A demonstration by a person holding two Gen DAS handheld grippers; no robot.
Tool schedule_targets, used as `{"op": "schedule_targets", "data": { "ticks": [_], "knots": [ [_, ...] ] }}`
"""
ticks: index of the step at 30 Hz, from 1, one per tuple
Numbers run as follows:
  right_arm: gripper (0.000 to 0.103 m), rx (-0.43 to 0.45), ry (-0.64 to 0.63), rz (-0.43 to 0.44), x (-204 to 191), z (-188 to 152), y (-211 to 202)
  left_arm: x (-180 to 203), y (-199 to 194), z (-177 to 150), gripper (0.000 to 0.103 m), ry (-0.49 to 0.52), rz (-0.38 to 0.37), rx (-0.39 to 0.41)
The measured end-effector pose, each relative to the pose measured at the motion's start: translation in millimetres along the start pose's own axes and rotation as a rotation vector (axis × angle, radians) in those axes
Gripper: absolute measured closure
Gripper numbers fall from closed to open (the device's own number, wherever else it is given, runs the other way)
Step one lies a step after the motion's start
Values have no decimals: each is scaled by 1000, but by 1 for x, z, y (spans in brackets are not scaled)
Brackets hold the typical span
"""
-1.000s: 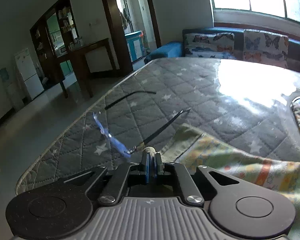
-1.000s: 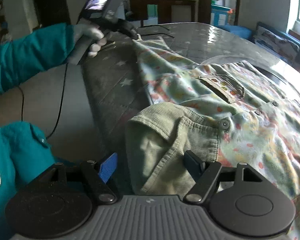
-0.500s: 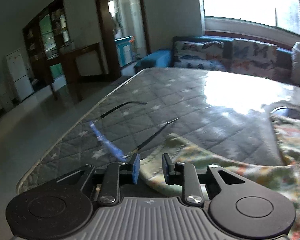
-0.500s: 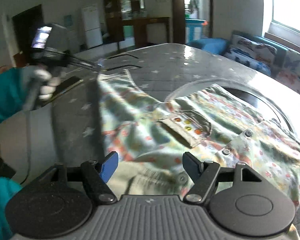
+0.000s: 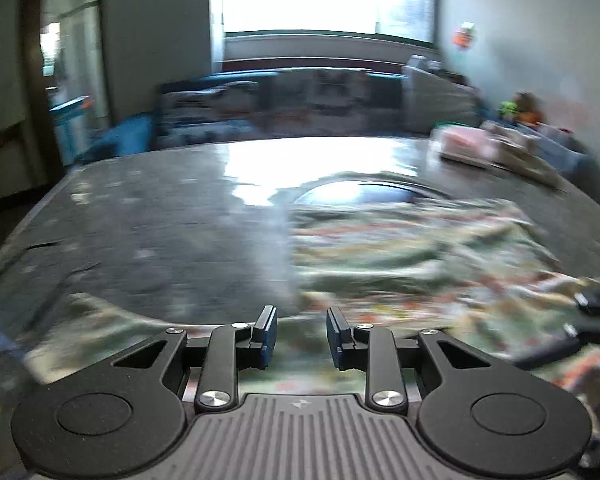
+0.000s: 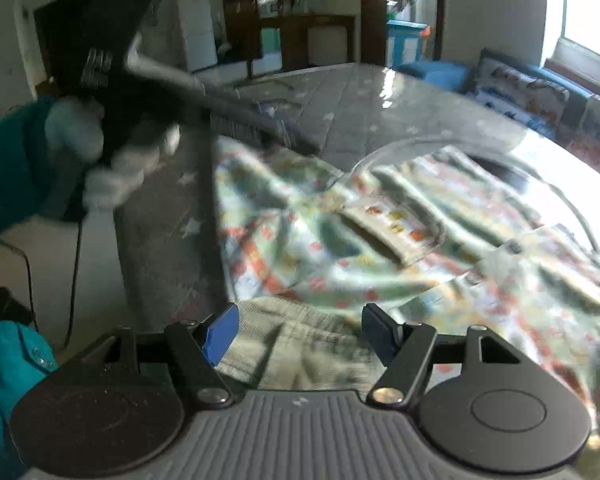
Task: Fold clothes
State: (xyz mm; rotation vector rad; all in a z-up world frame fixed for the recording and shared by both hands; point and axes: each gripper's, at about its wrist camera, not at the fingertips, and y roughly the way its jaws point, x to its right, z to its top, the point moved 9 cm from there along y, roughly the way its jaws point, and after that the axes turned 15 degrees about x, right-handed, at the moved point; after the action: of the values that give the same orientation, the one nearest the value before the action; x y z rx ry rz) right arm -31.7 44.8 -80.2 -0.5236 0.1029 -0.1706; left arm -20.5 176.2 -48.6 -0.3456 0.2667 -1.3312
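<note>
Patterned shirt point(image 6: 380, 240) spread on the quilted surface point(image 6: 360, 112), extending forward-right; its collar point(image 6: 300, 344) lies directly beneath the right gripper point(image 6: 296, 340), jaws spread, nearer than the left gripper point(image 5: 300, 336), jaws parted and empty.

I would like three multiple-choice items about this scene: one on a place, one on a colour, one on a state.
1. Where does the patterned shirt lie?
A. on the grey quilted table
B. on the floor
C. on the sofa

2. What colour is the person's sleeve?
A. red
B. teal
C. yellow

3. How is the right gripper?
A. shut on the shirt
B. open
C. out of view

Answers: 1 A, the shirt is spread over the star-printed top. 2 B, the sleeve is teal. 3 B, a wide gap shows between its fingers, which press nothing.
</note>
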Motion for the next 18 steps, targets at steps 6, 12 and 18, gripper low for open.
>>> {"op": "schedule_targets", "data": {
  "ticks": [6,12,18],
  "knots": [
    [33,19,73,-109,36,-1,-4,35,12,-21,73,38,-95,-35],
    [33,32,117,-194,75,-4,-14,39,11,-40,73,85,-106,-60],
    [33,44,180,-343,146,-5,-14,36,9,-41,71,90,-105,-60]
  ]
}}
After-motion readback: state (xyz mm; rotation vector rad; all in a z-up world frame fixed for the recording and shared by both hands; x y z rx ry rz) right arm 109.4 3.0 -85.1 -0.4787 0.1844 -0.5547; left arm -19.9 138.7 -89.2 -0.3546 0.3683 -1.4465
